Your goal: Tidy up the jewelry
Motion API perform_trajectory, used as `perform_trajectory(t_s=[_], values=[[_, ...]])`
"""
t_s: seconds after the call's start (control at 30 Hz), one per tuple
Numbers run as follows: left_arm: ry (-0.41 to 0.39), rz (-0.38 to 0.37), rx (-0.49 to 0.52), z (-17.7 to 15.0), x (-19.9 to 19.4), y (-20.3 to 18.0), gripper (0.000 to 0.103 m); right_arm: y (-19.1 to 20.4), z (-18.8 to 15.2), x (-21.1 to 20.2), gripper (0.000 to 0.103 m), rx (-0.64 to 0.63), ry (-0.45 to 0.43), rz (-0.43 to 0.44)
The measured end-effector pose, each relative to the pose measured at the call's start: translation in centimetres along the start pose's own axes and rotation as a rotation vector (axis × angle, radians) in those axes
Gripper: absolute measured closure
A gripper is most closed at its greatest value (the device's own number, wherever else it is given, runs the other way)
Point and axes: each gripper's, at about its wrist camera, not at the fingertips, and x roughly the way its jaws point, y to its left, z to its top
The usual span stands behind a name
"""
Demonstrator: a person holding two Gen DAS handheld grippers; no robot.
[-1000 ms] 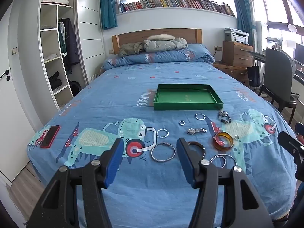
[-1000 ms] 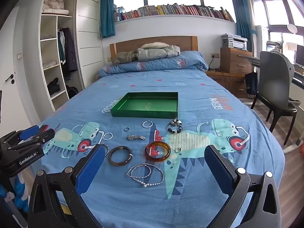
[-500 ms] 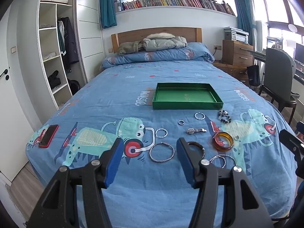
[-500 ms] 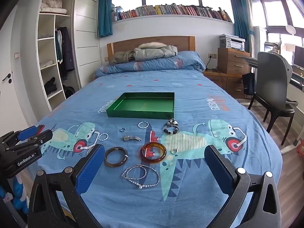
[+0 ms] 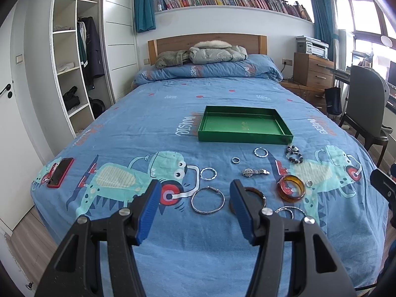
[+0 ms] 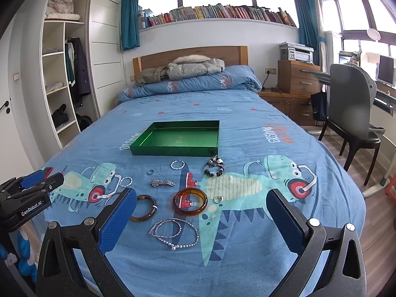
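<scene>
An empty green tray (image 5: 243,137) (image 6: 173,149) lies mid-bed. In front of it jewelry is spread on the blue bedspread: a large silver bangle (image 5: 208,200), an amber bangle (image 5: 291,191) (image 6: 190,201), a dark brown bangle (image 6: 144,208), a pearl necklace (image 6: 174,234), a bead bracelet (image 6: 214,169), a silver clasp piece (image 6: 162,182) and small rings (image 5: 208,173). My left gripper (image 5: 194,209) is open and empty, just before the silver bangle. My right gripper (image 6: 201,221) is wide open and empty above the necklace.
A red phone (image 5: 60,172) lies at the bed's left edge. A wardrobe (image 5: 71,74) stands left; a chair (image 6: 354,113) and drawers (image 6: 297,79) stand right. Jackets (image 5: 203,54) lie on the folded duvet at the headboard.
Both grippers have drifted slightly forward toward the jewelry; the views shift a little. Both stay open and nothing on the bed has moved.
</scene>
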Motion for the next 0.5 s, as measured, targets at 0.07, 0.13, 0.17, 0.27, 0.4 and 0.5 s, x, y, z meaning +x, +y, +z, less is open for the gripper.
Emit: perform_trajectory(t_s=[0.07,0.13,0.17,0.27,0.4,0.5], values=[[0.004,0.001,0.003,0.1,0.0,-0.2,0.047,-0.3,0.1,0.2,0.0,0.005,0.002,-0.002],[0.005,0.004,0.007,0.1,0.1,-0.4,0.047,-0.7,0.1,0.4,0.0,0.012,0.008,-0.004],[0.007,0.006,0.008,0.1,0.1,-0.6,0.047,-0.8,0.1,0.6,0.0,0.015,0.011,-0.005],[0.013,0.007,0.005,0.2,0.3,-0.8,0.047,-1.3,0.1,1.1,0.0,0.023,0.025,-0.007],[0.014,0.008,0.002,0.3,0.5,-1.1,0.047,-1.8,0.0,1.6,0.0,0.029,0.04,-0.015],[0.016,0.012,0.005,0.4,0.6,-1.3,0.047,-2.2,0.1,1.9,0.0,0.033,0.047,-0.029]])
